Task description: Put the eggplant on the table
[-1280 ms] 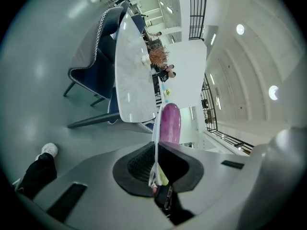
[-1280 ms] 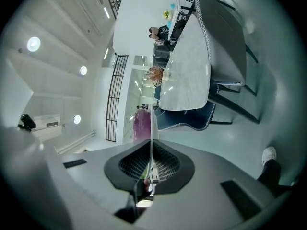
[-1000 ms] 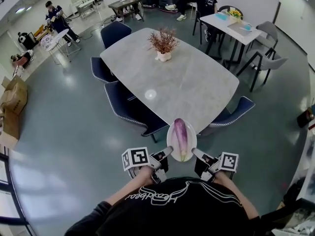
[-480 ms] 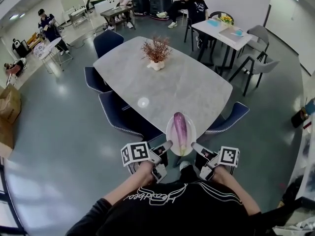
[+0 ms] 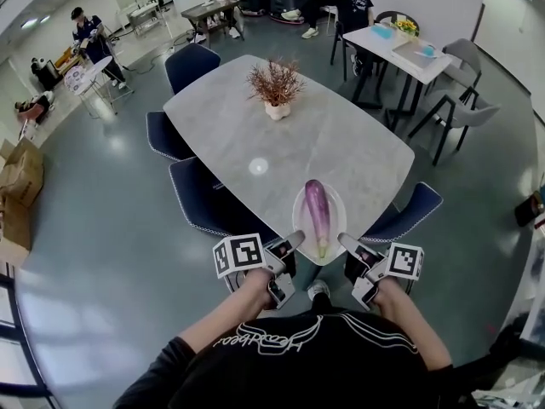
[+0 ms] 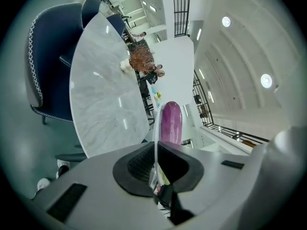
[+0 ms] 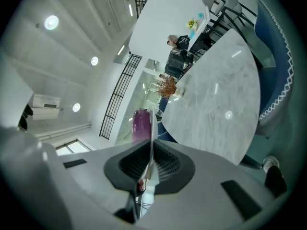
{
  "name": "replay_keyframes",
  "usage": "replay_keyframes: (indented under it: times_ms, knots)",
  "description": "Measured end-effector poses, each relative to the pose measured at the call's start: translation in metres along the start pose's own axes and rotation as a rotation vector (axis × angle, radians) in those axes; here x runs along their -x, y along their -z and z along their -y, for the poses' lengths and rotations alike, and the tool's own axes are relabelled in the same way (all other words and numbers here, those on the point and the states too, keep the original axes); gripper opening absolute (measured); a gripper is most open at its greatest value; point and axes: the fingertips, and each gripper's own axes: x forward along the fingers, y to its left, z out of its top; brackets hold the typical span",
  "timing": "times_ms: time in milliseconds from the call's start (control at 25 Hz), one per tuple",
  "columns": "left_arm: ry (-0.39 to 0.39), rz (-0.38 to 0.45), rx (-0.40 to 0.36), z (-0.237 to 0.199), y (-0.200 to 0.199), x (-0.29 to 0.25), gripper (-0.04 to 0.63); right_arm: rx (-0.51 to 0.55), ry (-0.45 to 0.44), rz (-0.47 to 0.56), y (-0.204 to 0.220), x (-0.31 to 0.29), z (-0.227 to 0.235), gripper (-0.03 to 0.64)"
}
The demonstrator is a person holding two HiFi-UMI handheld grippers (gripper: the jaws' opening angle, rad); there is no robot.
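Eggplant: a purple eggplant (image 5: 318,214) lies lengthwise on a white oval plate (image 5: 299,204), with its paler end toward the person and its rounded end pointing away.
Plate: both claws hold it by its near rim, one on each side. In the head view it overlaps the near edge of the grey marble tabletop (image 5: 341,143); whether it touches the tabletop cannot be told.
Left claw: the left claw (image 5: 294,239) is clamped on the plate's near-left rim. In the left gripper view the thin white rim runs edge-on between the two black pads, and the eggplant rises just beyond them.
Right claw: the right claw (image 5: 343,240) is clamped on the near-right rim. In the right gripper view the rim again stands edge-on between the pads, with the eggplant's purple end showing above them.
Hands: the person's forearms reach forward, and each hand sits behind its marker cube.
Tabletop: long with rounded corners. A potted plant (image 5: 276,86) with dry reddish twigs stands on the far half, well apart from the plate.
Chairs: dark blue chairs (image 5: 206,197) stand along the left side and at the far end, and one more stands just right of the plate.
Room: a smaller white table (image 5: 407,48) with grey chairs stands at the far right. People sit at the back, and cardboard boxes (image 5: 20,177) stand on the floor at the left.
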Motion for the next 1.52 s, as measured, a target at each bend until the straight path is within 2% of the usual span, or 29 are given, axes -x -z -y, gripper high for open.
replay_keyframes:
  times_ms: [160, 560, 760, 920, 1080, 1240, 1400, 1520]
  knots:
    - [-0.011, -0.004, -0.024, -0.003, -0.017, -0.031, 0.025, 0.012, 0.024, 0.0, -0.03, -0.006, 0.019, 0.018]
    - [-0.039, -0.006, -0.004, -0.006, -0.058, -0.103, 0.025, -0.006, 0.031, -0.014, -0.103, -0.026, 0.054, 0.018]
    - [-0.07, 0.0, 0.007, -0.029, -0.105, -0.151, 0.025, 0.011, 0.053, -0.042, -0.152, -0.062, 0.097, 0.018]
    - [-0.089, 0.008, 0.016, -0.035, -0.103, -0.152, 0.025, 0.001, 0.038, -0.055, -0.149, -0.066, 0.098, 0.018]
    - [-0.103, 0.017, 0.029, -0.046, -0.11, -0.16, 0.025, 0.01, 0.133, -0.087, -0.153, -0.067, 0.121, 0.018]
    - [-0.121, 0.016, 0.057, -0.058, -0.108, -0.163, 0.025, -0.031, 0.078, -0.087, -0.151, -0.074, 0.122, 0.018]
    - [-0.147, 0.015, 0.072, -0.073, -0.106, -0.169, 0.025, -0.018, 0.193, -0.12, -0.147, -0.069, 0.151, 0.018]
    - [-0.17, 0.008, 0.082, -0.083, -0.107, -0.172, 0.025, -0.012, 0.215, -0.141, -0.144, -0.076, 0.16, 0.018]
